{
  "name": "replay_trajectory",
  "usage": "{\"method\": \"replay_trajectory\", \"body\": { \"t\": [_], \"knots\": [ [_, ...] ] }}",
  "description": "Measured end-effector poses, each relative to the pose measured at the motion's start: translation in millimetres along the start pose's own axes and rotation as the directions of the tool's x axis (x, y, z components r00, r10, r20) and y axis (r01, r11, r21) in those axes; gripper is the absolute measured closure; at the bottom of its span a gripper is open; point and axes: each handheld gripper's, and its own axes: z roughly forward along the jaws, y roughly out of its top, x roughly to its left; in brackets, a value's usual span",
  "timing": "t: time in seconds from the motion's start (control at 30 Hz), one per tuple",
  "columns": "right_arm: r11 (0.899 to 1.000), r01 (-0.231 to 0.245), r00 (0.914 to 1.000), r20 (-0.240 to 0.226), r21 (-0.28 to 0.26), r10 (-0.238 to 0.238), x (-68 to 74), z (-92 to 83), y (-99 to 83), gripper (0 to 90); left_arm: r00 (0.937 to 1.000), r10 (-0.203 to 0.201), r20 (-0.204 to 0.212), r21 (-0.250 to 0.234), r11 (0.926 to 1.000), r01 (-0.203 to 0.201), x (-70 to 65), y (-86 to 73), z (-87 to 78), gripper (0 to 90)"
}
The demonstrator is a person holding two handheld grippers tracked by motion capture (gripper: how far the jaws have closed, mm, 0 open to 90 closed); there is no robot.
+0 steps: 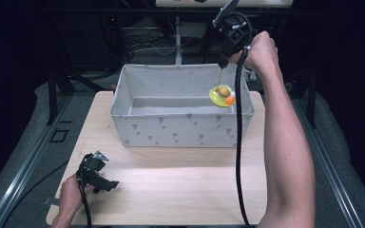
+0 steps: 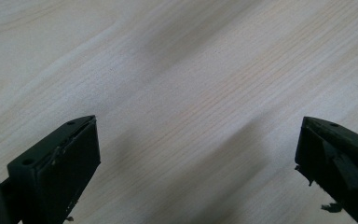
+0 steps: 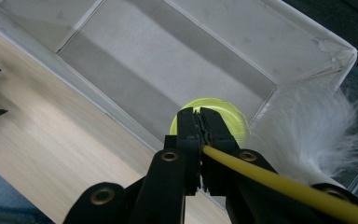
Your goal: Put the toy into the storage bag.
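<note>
My right gripper (image 1: 222,63) hangs over the right end of a grey fabric box (image 1: 180,115), held up by a raised hand. Its jaws are shut on a thin yellow rod (image 3: 265,177). A yellow disc toy (image 1: 222,95) with an orange ball dangles below it, just above the box's right rim. In the right gripper view the gripper (image 3: 199,115) points down at the disc (image 3: 235,119), with a white feather (image 3: 310,135) beside it. My left gripper (image 1: 105,183) rests low on the wooden table (image 1: 180,185) at the front left. There its jaws (image 2: 196,154) stand open with nothing between them.
The box (image 3: 279,44) stands at the back of the table, and its grey floor is bare. A black cable (image 1: 239,142) trails from the right gripper down across the table. Dark stands and cables lie behind the table.
</note>
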Motion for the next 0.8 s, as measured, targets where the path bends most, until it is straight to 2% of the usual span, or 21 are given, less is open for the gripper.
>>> {"method": "replay_trajectory", "body": {
  "t": [0.17,0.63,0.8],
  "knots": [
    [1.0,-0.002,1.0,-0.009,0.008,0.002,-4.4,14.1,0.0,87.4,1.0,0.002,-0.001,0.0,1.0,-0.002,-0.3,0.1,-0.4,0.0],
    [1.0,0.019,0.9988,-0.046,0.024,-0.018,-5.6,50.7,-4.7,87.6,0.9999,0.01,-0.001,0.0,0.9999,-0.01,-2.0,0.3,-0.8,0.0],
    [0.999,0.028,0.9984,-0.05,0.046,-0.026,-5.7,64.4,-8.1,87.6,1.0,0.009,-0.002,-0.004,1.0,-0.009,-2.0,0.2,-1.5,0.0]
  ]
}}
